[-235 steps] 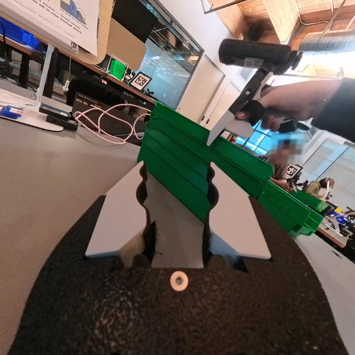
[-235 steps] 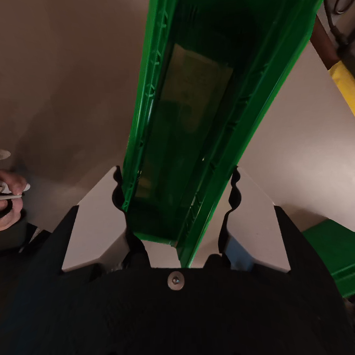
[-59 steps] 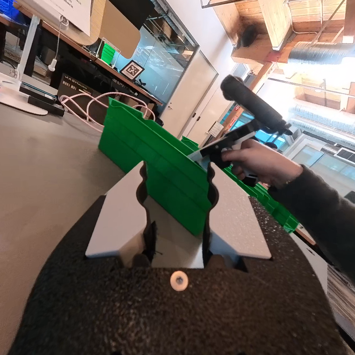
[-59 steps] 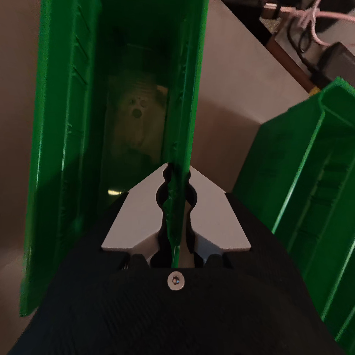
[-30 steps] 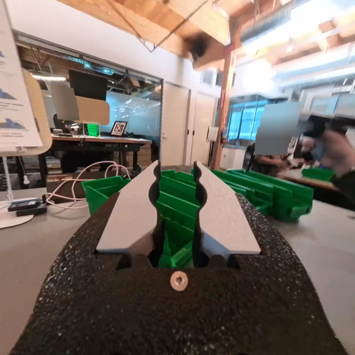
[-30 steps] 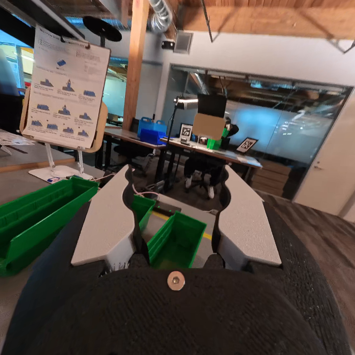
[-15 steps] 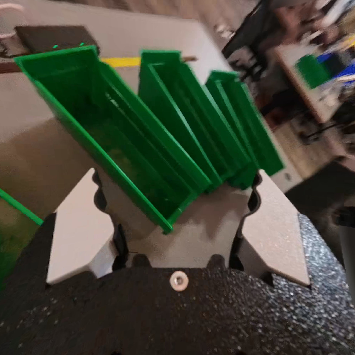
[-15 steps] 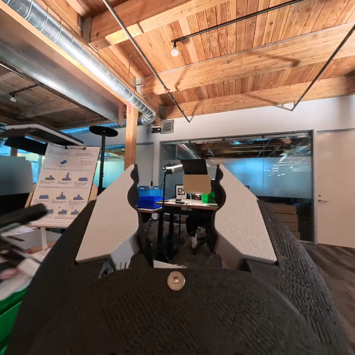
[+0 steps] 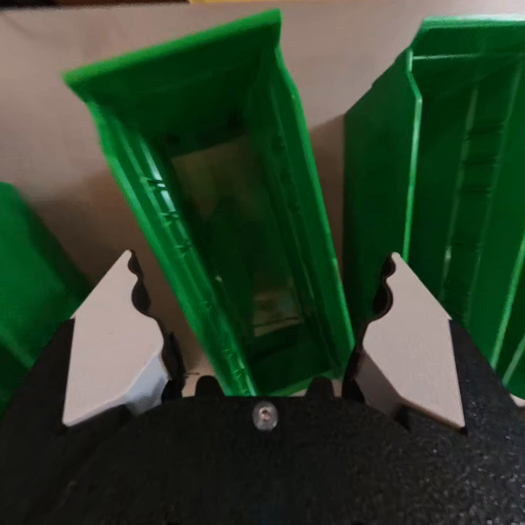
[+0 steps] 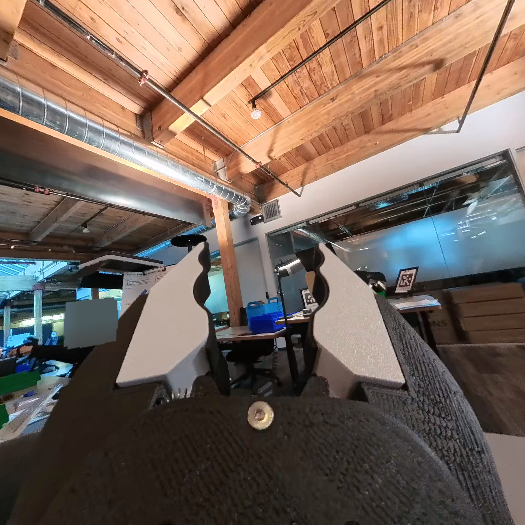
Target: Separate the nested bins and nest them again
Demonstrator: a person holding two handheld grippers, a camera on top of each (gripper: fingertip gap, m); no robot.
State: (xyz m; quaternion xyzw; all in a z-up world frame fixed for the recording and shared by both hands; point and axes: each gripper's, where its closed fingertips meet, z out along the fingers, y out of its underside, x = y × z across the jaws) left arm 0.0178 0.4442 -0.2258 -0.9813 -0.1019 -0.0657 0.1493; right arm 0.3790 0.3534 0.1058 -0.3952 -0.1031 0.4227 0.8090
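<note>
While the left gripper (image 9: 261,287) looks steeply down at the desk (image 9: 56,136), its fingers (image 9: 113,341) stand spread wide and grip nothing, and a single green bin (image 9: 227,216) lies between them, mouth up. The bin's long axis runs straight away from the fingers, with its near end wall low between the finger roots. Its right side wall sits just inside the right finger, while bare desk shows between its left wall and the left finger. A second green bin (image 9: 460,199) lies just beyond the right finger, roughly parallel and separated by a narrow gap; part of a third green bin (image 9: 25,270) shows outside the left finger. The right gripper (image 10: 260,287) points up toward the ceiling, fingers parted and empty, so the left is judged nearer. Room beside the right wall is tight; closing there risks nudging the neighbouring bin.
</note>
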